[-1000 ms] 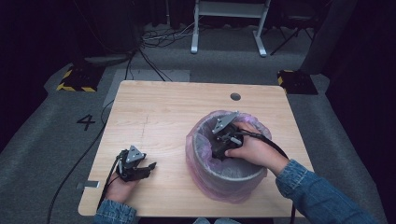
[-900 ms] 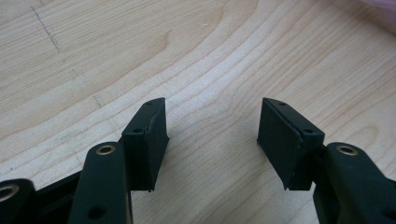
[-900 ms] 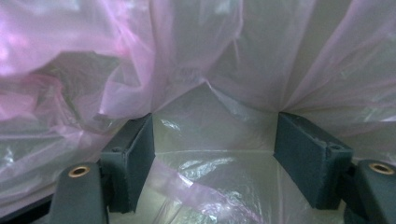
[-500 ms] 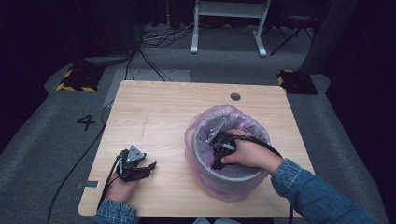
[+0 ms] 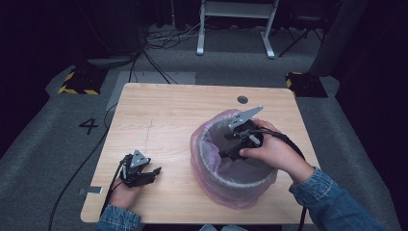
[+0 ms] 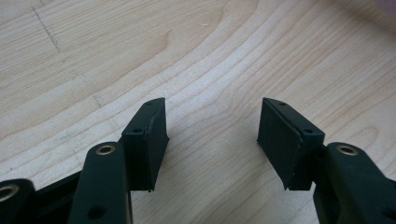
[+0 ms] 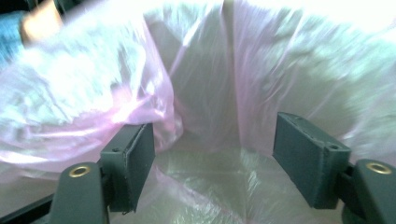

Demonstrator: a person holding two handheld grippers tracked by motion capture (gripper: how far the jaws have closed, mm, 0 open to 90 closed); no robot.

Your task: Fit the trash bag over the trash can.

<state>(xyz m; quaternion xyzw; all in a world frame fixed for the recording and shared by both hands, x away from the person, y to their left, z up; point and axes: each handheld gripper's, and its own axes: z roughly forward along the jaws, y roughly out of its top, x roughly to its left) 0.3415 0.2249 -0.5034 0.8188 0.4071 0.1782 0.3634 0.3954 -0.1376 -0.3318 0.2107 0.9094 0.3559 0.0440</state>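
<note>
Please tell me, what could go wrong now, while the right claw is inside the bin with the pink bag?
1. The right claw is open inside the pink bag with thin film next to its jaws; closing or pulling might snag or tear it.
2. The bag is only folded over the bin rim, so a tug could pull it off.
3. The left claw rests open on the table, away from the bin, so nothing steadies the bin; it may slide or tip.

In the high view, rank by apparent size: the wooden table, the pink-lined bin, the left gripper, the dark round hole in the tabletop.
1. wooden table
2. pink-lined bin
3. left gripper
4. dark round hole
</note>
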